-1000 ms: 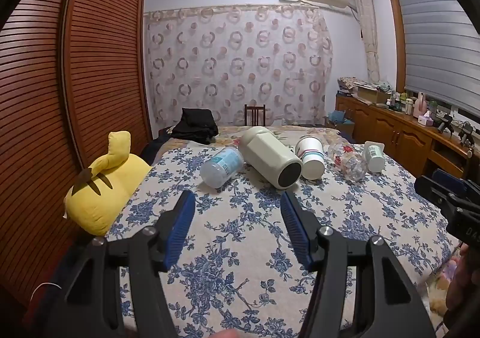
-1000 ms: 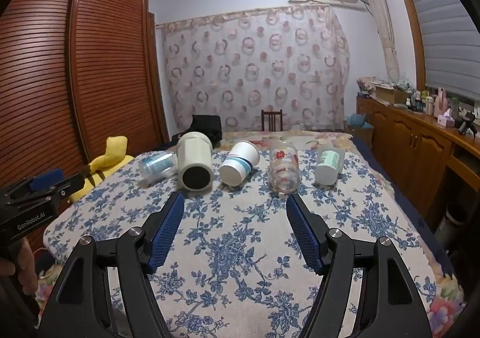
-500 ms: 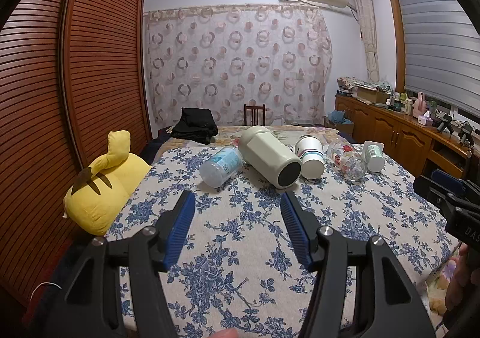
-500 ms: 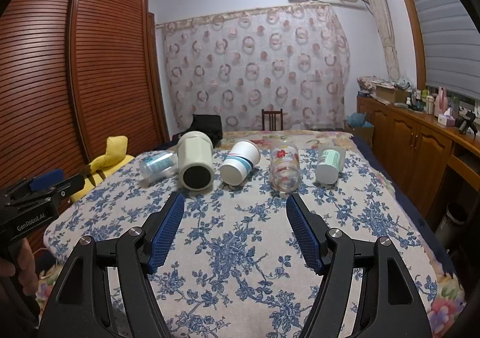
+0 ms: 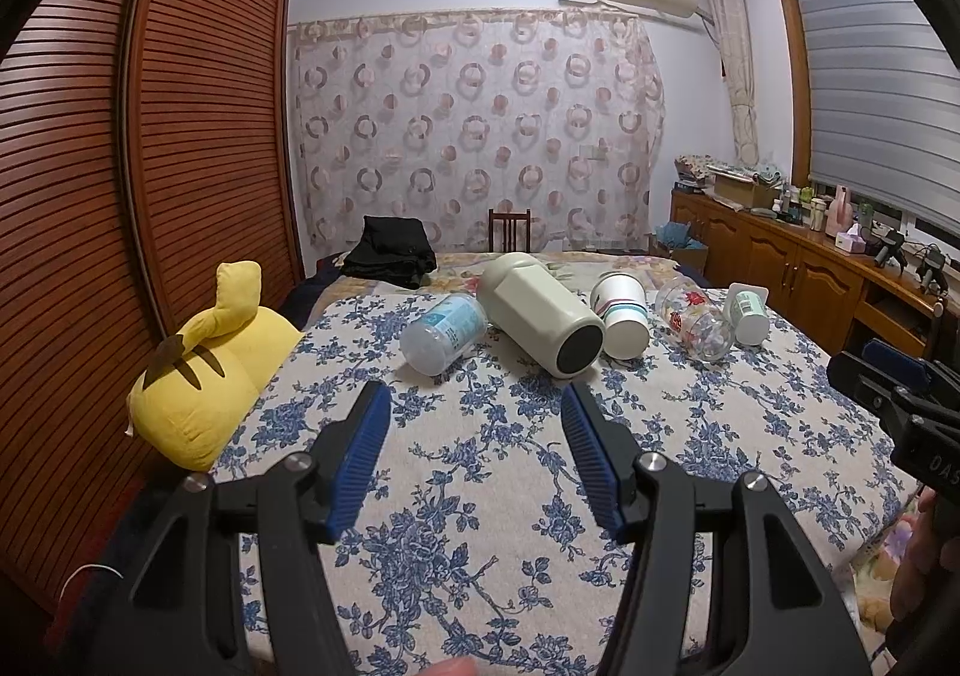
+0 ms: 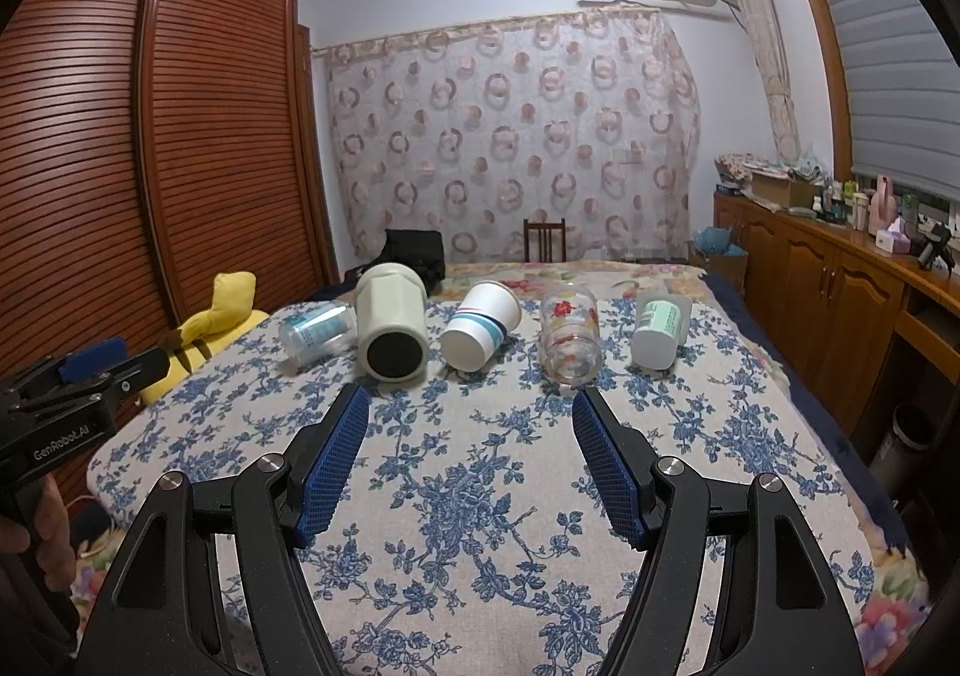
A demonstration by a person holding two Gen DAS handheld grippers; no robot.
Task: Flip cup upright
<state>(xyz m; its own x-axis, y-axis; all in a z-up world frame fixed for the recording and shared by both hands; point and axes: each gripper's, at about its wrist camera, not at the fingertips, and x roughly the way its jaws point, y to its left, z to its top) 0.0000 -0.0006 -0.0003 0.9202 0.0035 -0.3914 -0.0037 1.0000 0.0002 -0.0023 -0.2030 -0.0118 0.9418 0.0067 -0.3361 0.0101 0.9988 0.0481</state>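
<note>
Bedspread (image 6: 480, 496) with blue flowers under tipped cups (image 6: 480, 325), beside louvred wardrobe (image 6: 180, 135).

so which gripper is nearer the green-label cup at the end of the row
Right. The green-label cup lies just ahead and right of the right gripper. The left gripper sits at the row's other end, with the cup far off to its right. Both are open, short of the row.

Five containers lying on the bed: one clear plastic cup (image 6: 317, 338), one large pale green cup (image 6: 391, 329), one striped paper cup (image 6: 480, 334), one floral glass (image 6: 569, 340), one small labelled white cup (image 6: 659, 331), one yellow plush toy (image 5: 210, 376), one chair (image 6: 544, 239)
</note>
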